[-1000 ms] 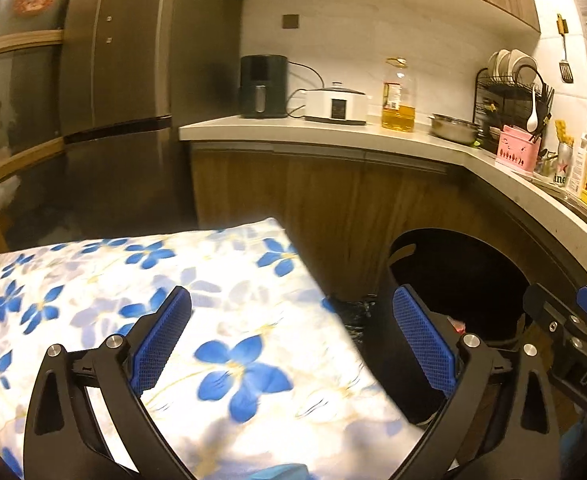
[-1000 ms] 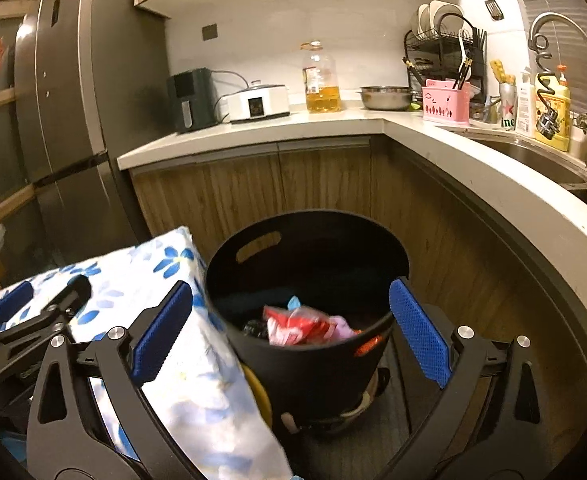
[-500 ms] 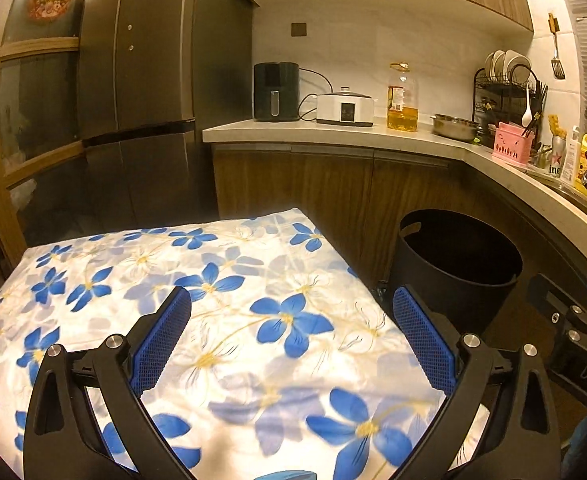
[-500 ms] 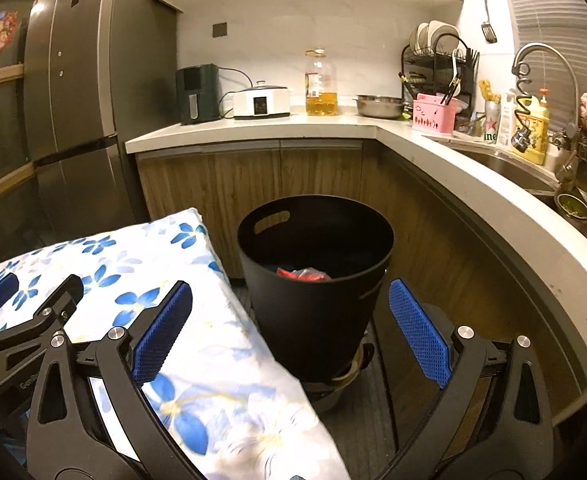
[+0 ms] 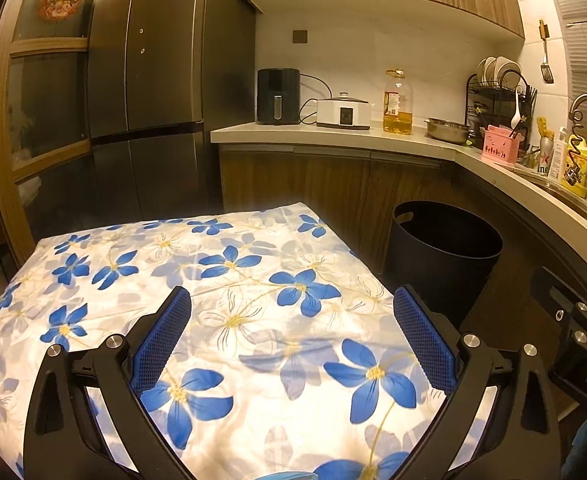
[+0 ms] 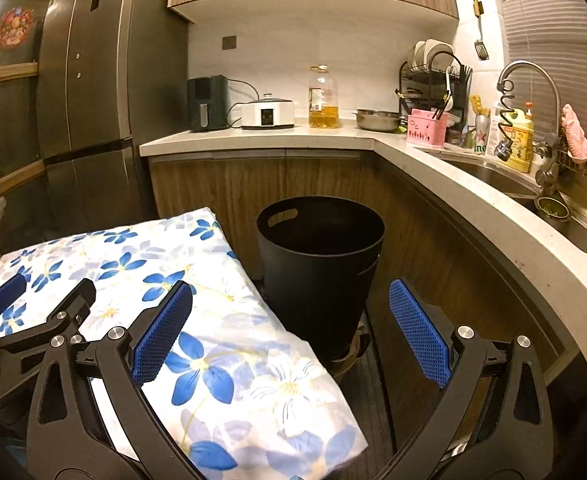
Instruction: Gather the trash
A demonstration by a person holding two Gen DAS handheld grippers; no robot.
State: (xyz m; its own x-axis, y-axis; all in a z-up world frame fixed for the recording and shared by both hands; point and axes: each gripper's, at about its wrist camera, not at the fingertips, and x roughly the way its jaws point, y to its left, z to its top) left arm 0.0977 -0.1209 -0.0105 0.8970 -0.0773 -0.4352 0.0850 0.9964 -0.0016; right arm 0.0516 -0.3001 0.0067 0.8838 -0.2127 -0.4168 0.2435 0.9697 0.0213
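Observation:
A black trash bin (image 6: 320, 264) stands on the floor against the wooden cabinets; it also shows in the left wrist view (image 5: 445, 256). Its inside is hidden from this height. My right gripper (image 6: 289, 312) is open and empty, held back from the bin and above its rim. My left gripper (image 5: 291, 320) is open and empty over the table with the blue-flowered cloth (image 5: 213, 288). The left gripper also shows at the left edge of the right wrist view (image 6: 33, 312).
The flowered table (image 6: 221, 360) sits just left of the bin. A curved counter (image 6: 473, 208) with sink, dish rack (image 6: 433, 76), oil bottle (image 6: 324, 98) and cooker runs behind and to the right. A tall fridge (image 5: 153, 92) stands at the left.
Both grippers have pulled back and risen away from the bin. The trash inside it has dropped out of sight, and more of the table and kitchen shows.

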